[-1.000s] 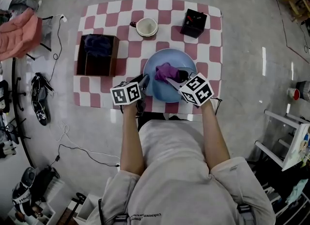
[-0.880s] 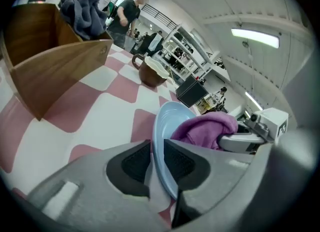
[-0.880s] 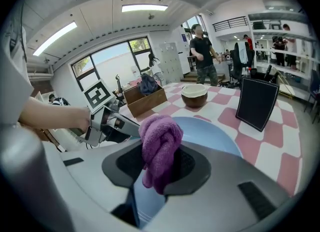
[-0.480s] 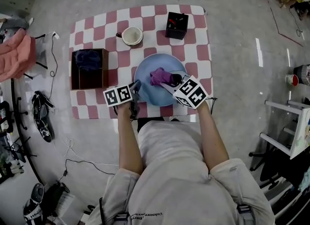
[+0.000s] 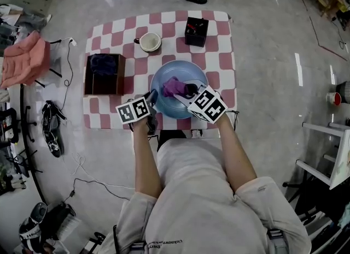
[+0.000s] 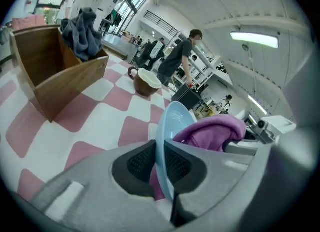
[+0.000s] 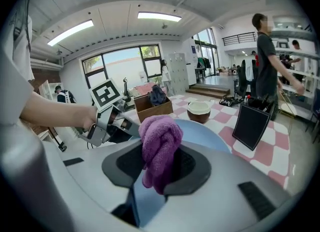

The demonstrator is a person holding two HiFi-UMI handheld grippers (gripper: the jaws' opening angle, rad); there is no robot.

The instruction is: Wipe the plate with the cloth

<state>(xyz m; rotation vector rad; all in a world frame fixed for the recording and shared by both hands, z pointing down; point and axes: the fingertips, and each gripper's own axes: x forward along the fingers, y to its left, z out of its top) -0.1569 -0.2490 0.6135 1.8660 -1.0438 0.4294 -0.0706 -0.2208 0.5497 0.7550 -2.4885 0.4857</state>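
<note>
plate (image 5: 163, 104) 1 | purple cloth (image 5: 173, 86) 1 | mug (image 5: 150, 41) 1 | black box (image 5: 196, 31) 1 | wooden crate (image 5: 104, 87) 1 | left tool (image 5: 153, 95) + right tool (image 5: 186, 90) = 2

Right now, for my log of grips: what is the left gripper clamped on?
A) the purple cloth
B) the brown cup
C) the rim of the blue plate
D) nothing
C: in the left gripper view, the left gripper has its jaws closed on the rim of the blue plate, while the purple cloth is pinched in the right gripper.
</note>
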